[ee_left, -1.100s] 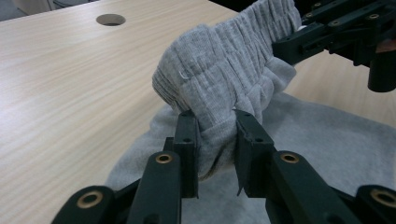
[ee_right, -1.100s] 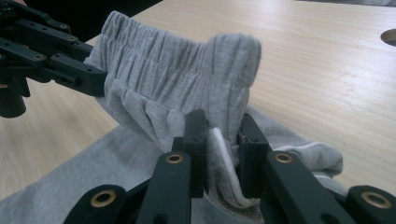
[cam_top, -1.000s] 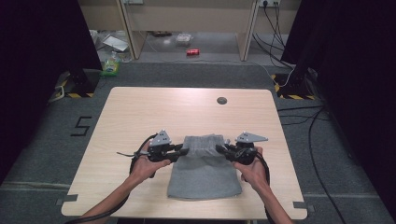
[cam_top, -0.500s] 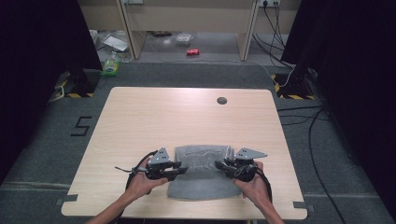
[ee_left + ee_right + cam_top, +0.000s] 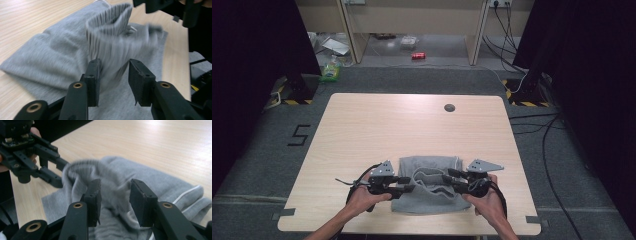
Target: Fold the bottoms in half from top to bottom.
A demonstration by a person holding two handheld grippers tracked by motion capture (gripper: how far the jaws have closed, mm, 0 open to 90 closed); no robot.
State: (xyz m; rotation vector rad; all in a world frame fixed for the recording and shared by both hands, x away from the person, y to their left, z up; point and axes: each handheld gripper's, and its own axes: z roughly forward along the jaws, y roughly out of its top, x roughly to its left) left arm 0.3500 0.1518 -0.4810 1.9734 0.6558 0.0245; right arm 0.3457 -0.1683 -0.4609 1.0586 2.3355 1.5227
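While the grey cloth [image 5: 428, 186] lies folded at the bench's [image 5: 412, 125] near edge, the left claw [image 5: 410, 184] and right claw [image 5: 448, 179] flank its raised ribbed fold — both have just been opening, jaws parted, cloth loose between them.

We see a soft grey knitted garment [image 5: 428, 186] lying on the light wooden table [image 5: 412, 125], close to its near edge and about midway along it. It is folded into a rough rectangle, its far edge straight and flat. A ribbed band [image 5: 110, 20] of the same grey cloth stands up from the near part, curled over and blurred in both gripper views. Below it the fabric bunches into loose folds. A thin white cord or piping [image 5: 186, 193] runs along one rounded corner. The rest lies flat on the tabletop.
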